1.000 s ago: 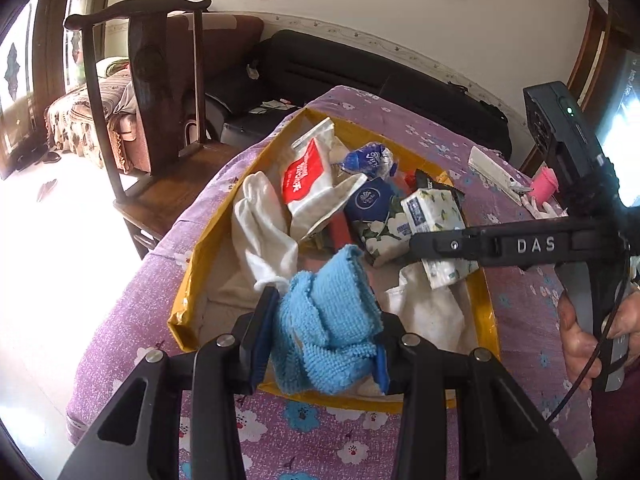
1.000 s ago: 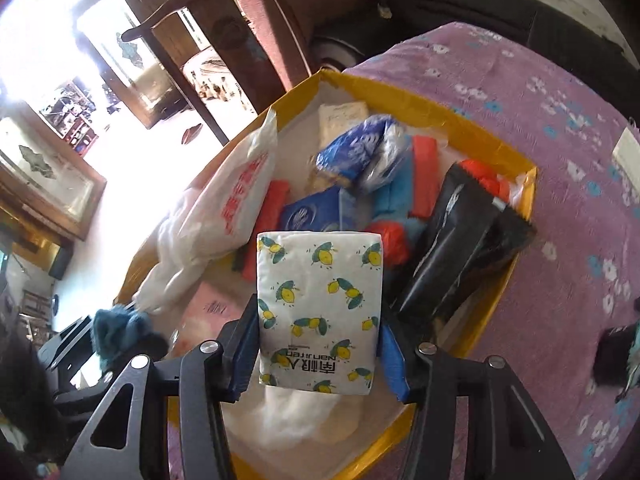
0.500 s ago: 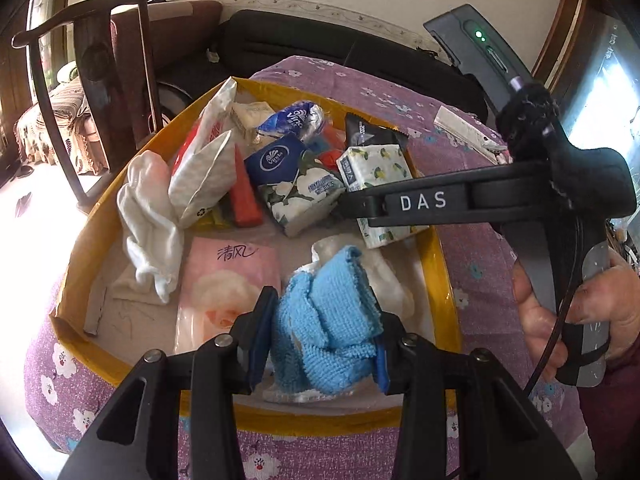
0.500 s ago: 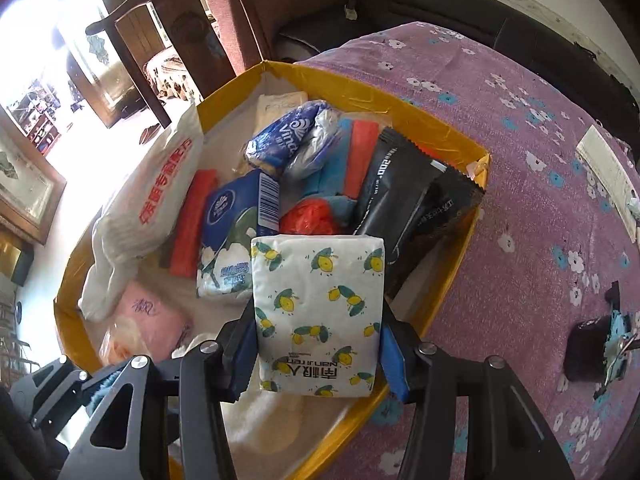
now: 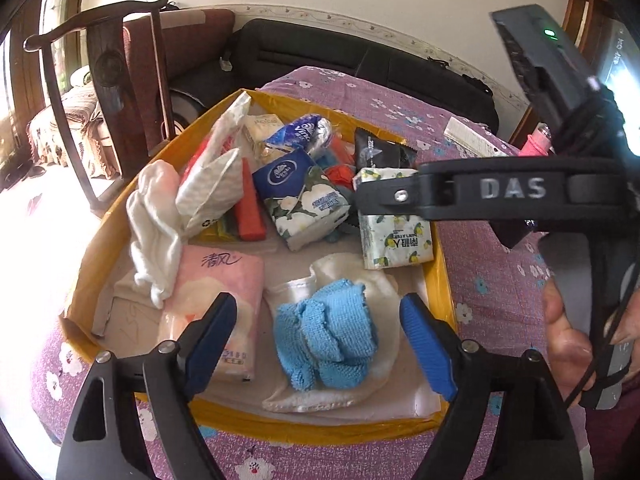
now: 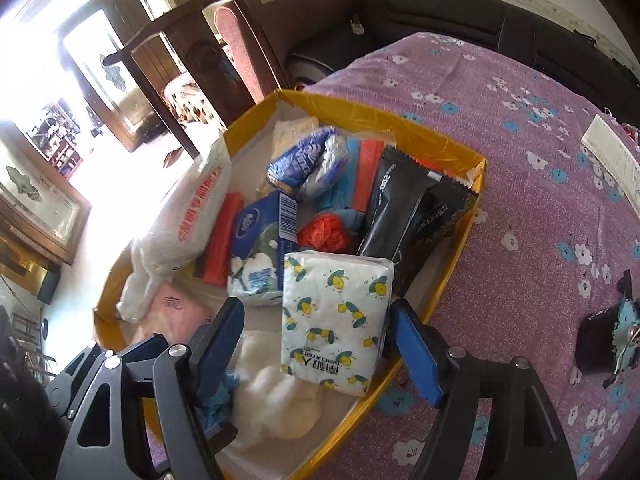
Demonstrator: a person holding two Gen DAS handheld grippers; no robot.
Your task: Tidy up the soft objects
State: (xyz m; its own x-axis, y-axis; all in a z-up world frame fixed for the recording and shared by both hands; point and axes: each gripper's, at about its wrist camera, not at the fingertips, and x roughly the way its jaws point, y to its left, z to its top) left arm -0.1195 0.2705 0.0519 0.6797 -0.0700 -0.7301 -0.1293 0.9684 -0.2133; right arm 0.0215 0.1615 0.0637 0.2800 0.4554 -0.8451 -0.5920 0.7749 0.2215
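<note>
Now blue cloth, tissue pack, in box

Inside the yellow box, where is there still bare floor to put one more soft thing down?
Bare floor in the yellow box shows at the near left corner, beside the pink tissue pack, and along the near wall before the blue cloth. The far half is crowded with packets.

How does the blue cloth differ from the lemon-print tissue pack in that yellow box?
The blue cloth is plain, fuzzy and crumpled into a heap; the lemon-print tissue pack is white, wrapped and a flat rectangle. The cloth lies on a white cloth; the pack leans on other packets. Both sit in the yellow box, between open jaws.
</note>
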